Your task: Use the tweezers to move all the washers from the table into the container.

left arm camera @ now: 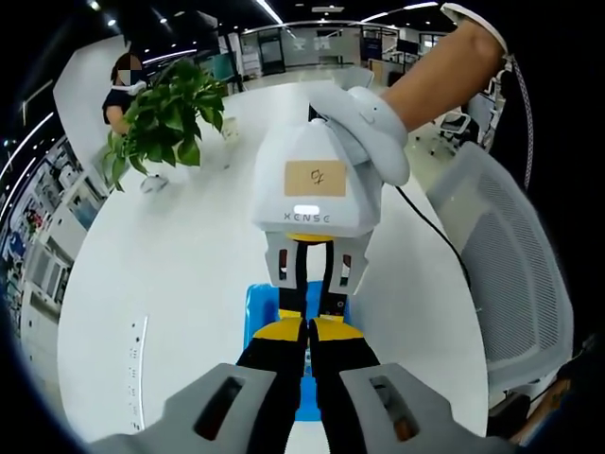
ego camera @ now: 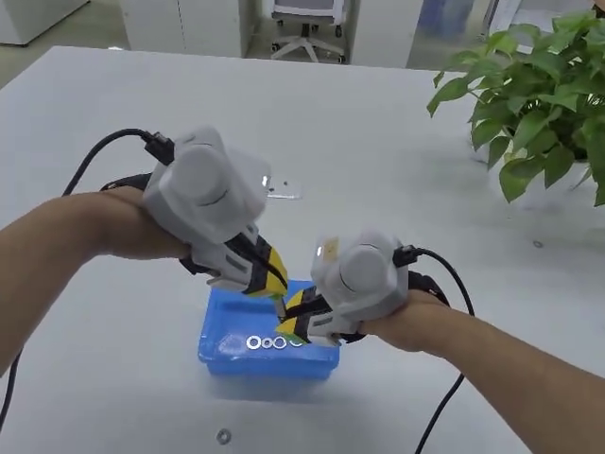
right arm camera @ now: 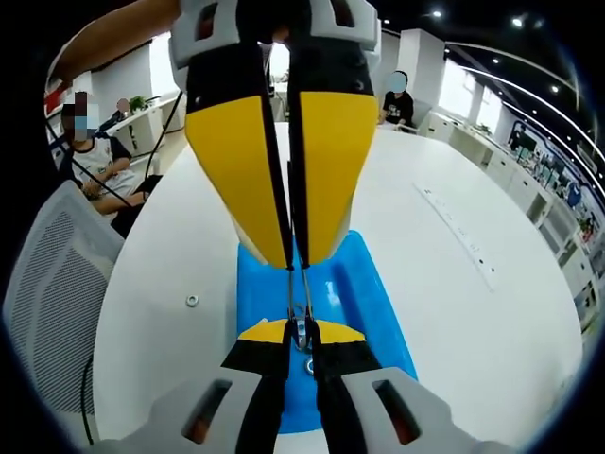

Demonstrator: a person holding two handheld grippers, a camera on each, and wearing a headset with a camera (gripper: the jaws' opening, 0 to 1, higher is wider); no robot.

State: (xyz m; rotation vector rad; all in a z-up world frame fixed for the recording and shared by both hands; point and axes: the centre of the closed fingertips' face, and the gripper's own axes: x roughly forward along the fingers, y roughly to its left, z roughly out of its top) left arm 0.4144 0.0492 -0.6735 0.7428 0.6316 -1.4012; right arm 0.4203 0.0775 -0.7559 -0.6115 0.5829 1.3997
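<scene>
1. Left gripper (ego camera: 279, 288), white body with black and yellow jaws: left of centre in the head view. Its tips point down over the container, and its jaws are pressed close on the tweezers. In the right gripper view it comes down from the top of the frame (right arm camera: 291, 263).
2. Right gripper (ego camera: 291, 322), same make: lower centre of the head view, tip to tip with the left one. In its own view (right arm camera: 301, 331) the jaws are nearly together, with the lower end of the tweezers between them.
3. Thin metal tweezers (right arm camera: 296, 293): centre of the right gripper view. They run from the left gripper's jaws down into the right gripper's jaws, above the container.
4. Shallow blue plastic container (ego camera: 222, 326): lower centre of the head view, on the table beneath both grippers.
5. Small flat metal washers (ego camera: 267, 342): a short row inside the container near its front wall.
6. One loose metal washer (ego camera: 223, 436): bottom of the head view, on the table in front of the container and apart from it.
7. White table (ego camera: 378, 142).
8. Clear ruler (ego camera: 284, 192): centre of the head view, lying flat behind the left gripper.
9. Leafy green plant (ego camera: 539, 104): upper right of the head view.
</scene>
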